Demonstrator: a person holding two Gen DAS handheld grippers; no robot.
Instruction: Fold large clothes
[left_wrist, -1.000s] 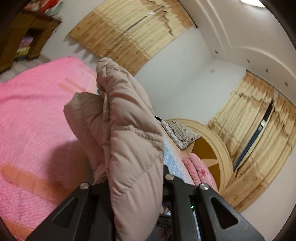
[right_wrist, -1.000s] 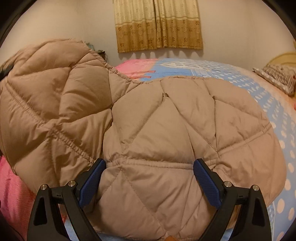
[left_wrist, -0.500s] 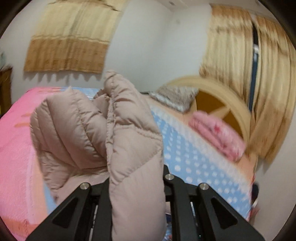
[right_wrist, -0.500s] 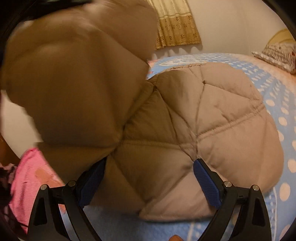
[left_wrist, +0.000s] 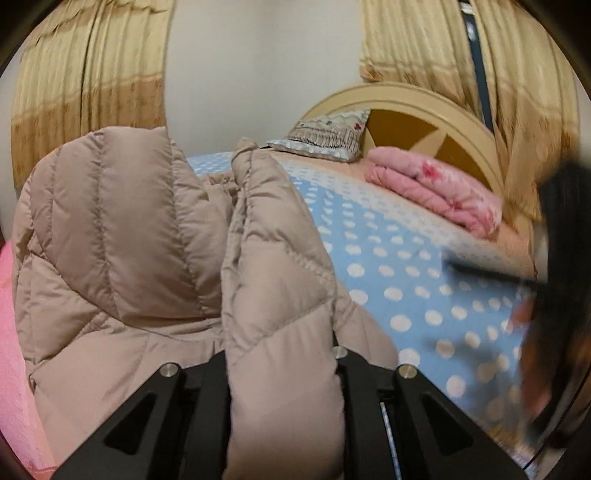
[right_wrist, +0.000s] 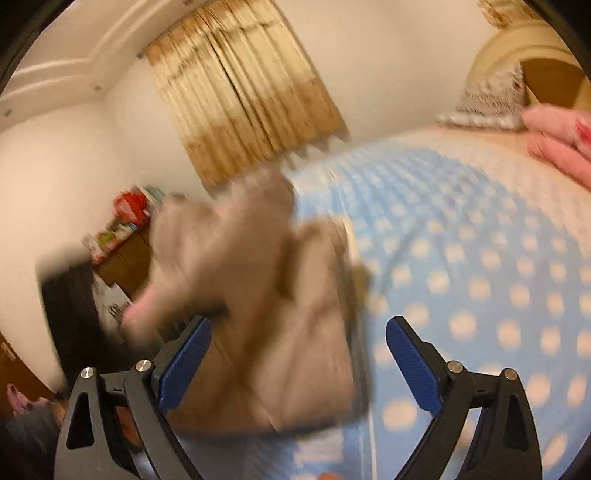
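The left gripper (left_wrist: 282, 354) is clenched on a fold of the beige quilted down jacket (left_wrist: 122, 266) — filling lower left of its frame, over the blue polka-dot bedsheet (left_wrist: 417, 280). The right gripper (right_wrist: 299, 354) stands spread wide, gripping nothing — the blurred jacket sits centre frame.

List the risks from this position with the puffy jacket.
1. Only the left gripper pinches the puffy jacket, and on one thick, slick quilted fold; it might slip free.
2. The right gripper is open, its blue pads apart, so the hanging bulk could unfold or bunch on the polka-dot sheet.
3. The right wrist view is heavily blurred; a regrasp now could catch the wrong layer.
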